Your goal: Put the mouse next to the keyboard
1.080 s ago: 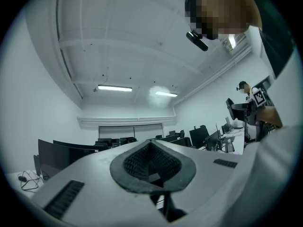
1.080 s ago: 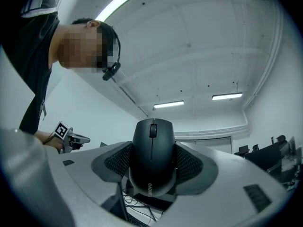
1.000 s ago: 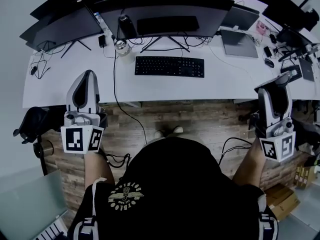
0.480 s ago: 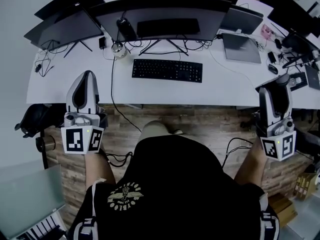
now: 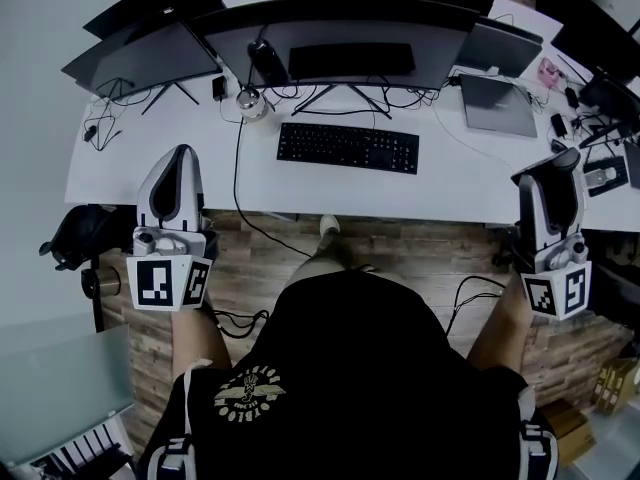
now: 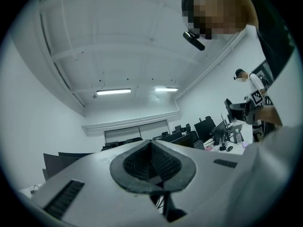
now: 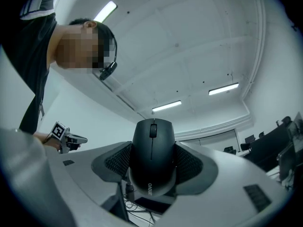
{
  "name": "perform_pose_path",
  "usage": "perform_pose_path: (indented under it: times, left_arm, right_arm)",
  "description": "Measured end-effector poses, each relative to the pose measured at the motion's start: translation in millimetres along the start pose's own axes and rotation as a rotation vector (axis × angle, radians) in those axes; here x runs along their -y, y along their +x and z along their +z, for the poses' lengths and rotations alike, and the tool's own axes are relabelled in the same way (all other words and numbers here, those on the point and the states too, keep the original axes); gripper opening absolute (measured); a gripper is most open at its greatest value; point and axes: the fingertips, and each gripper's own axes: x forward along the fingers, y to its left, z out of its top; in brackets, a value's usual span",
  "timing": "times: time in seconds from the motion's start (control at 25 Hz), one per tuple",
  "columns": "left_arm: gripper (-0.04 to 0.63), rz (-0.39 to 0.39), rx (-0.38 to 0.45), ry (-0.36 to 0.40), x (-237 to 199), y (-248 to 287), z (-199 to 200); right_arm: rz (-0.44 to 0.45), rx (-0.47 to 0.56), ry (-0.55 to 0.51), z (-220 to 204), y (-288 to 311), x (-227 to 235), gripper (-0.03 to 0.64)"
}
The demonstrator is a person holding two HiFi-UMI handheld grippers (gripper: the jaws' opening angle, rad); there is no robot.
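Your R gripper [image 5: 552, 168] is clamped on the black mouse [image 7: 152, 155], nose up, by the desk's [image 5: 460, 183] near right edge, well right of the keyboard [image 5: 348, 147]. Your L gripper [image 5: 177, 163] has its jaws together w/ nothing between, at the near left edge.

White desk [image 5: 140, 173] — keyboard [image 5: 348, 148], monitors [image 5: 340, 26], laptop [image 5: 500, 104] on top.

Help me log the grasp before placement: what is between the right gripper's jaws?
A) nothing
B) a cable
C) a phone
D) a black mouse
D: the right gripper view shows the right gripper clamped on both sides of a black mouse, scroll wheel facing the camera.
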Motion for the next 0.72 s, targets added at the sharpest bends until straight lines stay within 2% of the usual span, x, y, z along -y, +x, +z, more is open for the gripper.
perform_pose_path:
  times: [0.72]
  left_arm:
    - [0.002,0.015,0.004,-0.048,-35,30,-18]
  right_arm:
    - [0.025,-0.007,-0.01,-11,46,-6,0.287]
